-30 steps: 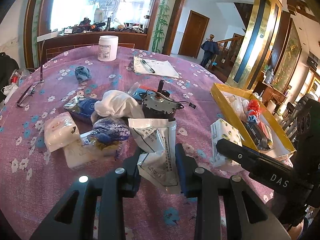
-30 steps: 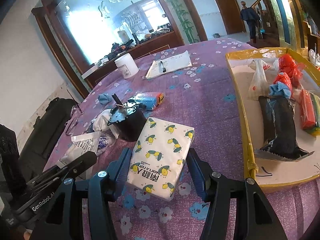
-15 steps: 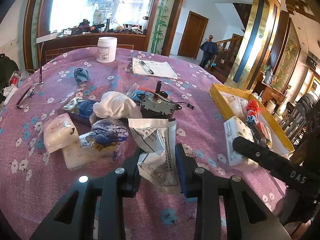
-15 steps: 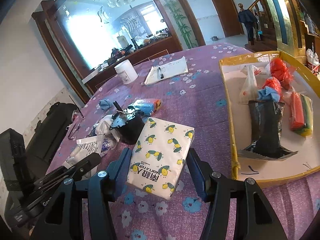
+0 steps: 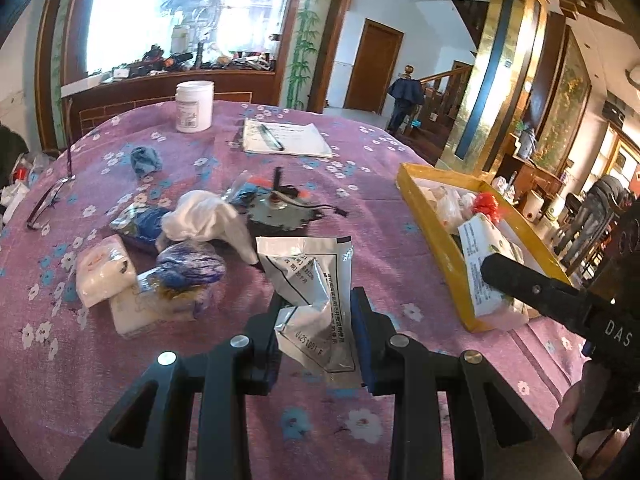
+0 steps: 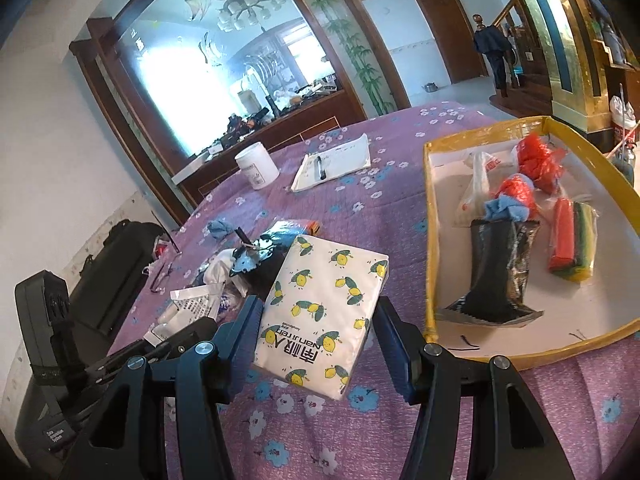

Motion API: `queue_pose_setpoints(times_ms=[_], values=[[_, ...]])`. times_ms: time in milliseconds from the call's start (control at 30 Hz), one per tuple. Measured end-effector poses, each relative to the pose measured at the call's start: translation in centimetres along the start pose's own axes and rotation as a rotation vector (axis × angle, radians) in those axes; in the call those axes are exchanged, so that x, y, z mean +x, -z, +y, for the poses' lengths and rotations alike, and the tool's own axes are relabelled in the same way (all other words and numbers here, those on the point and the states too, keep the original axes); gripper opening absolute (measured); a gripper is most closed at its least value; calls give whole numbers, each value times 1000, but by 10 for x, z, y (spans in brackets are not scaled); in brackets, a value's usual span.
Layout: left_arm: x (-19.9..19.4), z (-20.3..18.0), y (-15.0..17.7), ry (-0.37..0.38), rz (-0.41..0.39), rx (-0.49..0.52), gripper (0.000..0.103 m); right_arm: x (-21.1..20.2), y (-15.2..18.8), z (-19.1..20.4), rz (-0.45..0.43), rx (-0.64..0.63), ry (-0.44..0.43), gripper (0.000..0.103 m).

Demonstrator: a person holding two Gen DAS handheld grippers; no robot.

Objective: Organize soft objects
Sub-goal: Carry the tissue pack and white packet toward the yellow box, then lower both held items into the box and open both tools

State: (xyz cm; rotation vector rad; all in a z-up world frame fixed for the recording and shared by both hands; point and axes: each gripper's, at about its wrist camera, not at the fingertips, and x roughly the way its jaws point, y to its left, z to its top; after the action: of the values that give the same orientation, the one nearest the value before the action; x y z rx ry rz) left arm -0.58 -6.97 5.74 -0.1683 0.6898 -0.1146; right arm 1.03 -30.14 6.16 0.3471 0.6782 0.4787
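My left gripper is shut on a crumpled white foil pouch with black print, held just above the purple flowered tablecloth. My right gripper is shut on a white tissue pack printed with lemons, lifted over the cloth beside the yellow tray. In the left wrist view the same tissue pack hangs over the yellow tray at its near corner. A pile of soft items lies left of the pouch: a white cloth, a blue-and-white bag, small tissue packets.
The tray holds a black pouch, red mesh bags, a blue cloth and a red-green pack. A small motor, a white jar, papers with a pen, a blue cloth ball and glasses lie on the table.
Both grippers rose a little with their loads. The right gripper carried the tissue pack toward the tray, so the pack now overlaps the tray's near corner in the left wrist view.
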Motion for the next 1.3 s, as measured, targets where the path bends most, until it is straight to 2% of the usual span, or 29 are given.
queue_pose_setpoints(times_ms=[267,533,767,867,967,1100,1300], values=[[3,-37,-6,33,11,55,30,-23,-6,-29,-47,57,-7,61],[12,-84,-20,84,22,104,30,-49,-14,-78,-109,156,18,61],[37,-138,-28,157,51,150,30,-68,-25,-127,-181,225,127,62],[55,-162,-32,205,79,163,30,-68,-31,-145,-192,239,190,62],[76,-186,-34,261,124,172,31,-63,-36,-158,-193,248,216,62],[99,-211,-29,286,153,210,31,-58,-39,-162,-207,231,235,62],[115,-216,-20,326,161,242,31,-50,-40,-161,-208,196,273,63]])
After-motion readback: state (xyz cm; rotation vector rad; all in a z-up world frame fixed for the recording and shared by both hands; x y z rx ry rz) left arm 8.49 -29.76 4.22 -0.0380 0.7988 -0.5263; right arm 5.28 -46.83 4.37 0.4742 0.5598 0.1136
